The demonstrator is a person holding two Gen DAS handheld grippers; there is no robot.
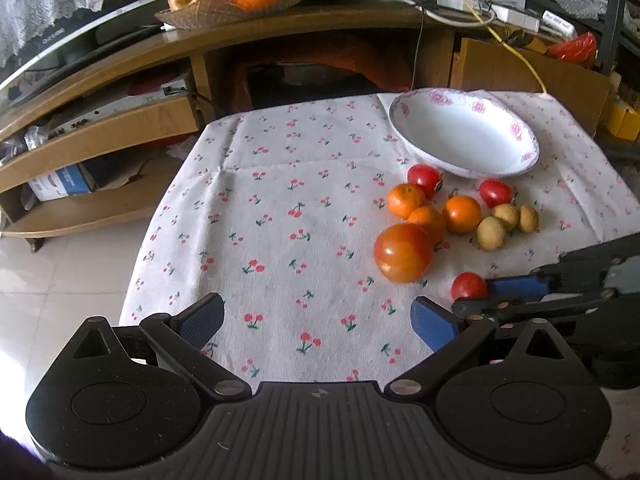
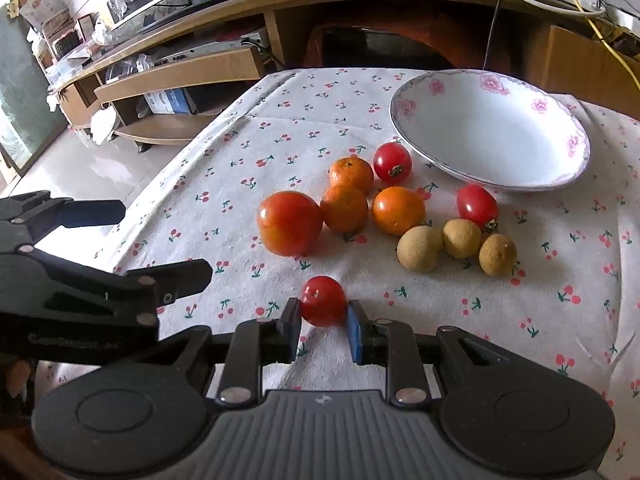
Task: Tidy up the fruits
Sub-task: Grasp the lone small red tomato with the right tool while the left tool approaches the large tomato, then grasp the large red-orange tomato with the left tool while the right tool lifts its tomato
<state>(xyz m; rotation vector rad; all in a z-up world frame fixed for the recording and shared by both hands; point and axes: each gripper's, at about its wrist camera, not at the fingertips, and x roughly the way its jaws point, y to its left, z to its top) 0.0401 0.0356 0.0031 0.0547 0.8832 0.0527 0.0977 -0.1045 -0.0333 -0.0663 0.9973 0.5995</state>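
Note:
My right gripper [image 2: 323, 316] is shut on a small red cherry tomato [image 2: 323, 301] low over the cherry-print cloth; the same tomato [image 1: 469, 286] shows in the left wrist view, clamped by that gripper's blue pads. My left gripper [image 1: 316, 312] stands open over bare cloth, nothing between its fingers. Beyond lie a large tomato [image 2: 289, 223], three small oranges [image 2: 398, 210], two more cherry tomatoes [image 2: 477, 205] and three tan longans [image 2: 461, 238]. A white bowl [image 2: 490, 132] with pink flowers sits behind them, with nothing in it.
The cloth-covered table [image 1: 280, 208] drops to a tiled floor [image 1: 60, 264] at the left. A wooden TV stand [image 1: 120, 136] with shelves and cables stands behind. A glass dish [image 1: 224, 8] with large oranges and an apple rests on top of it.

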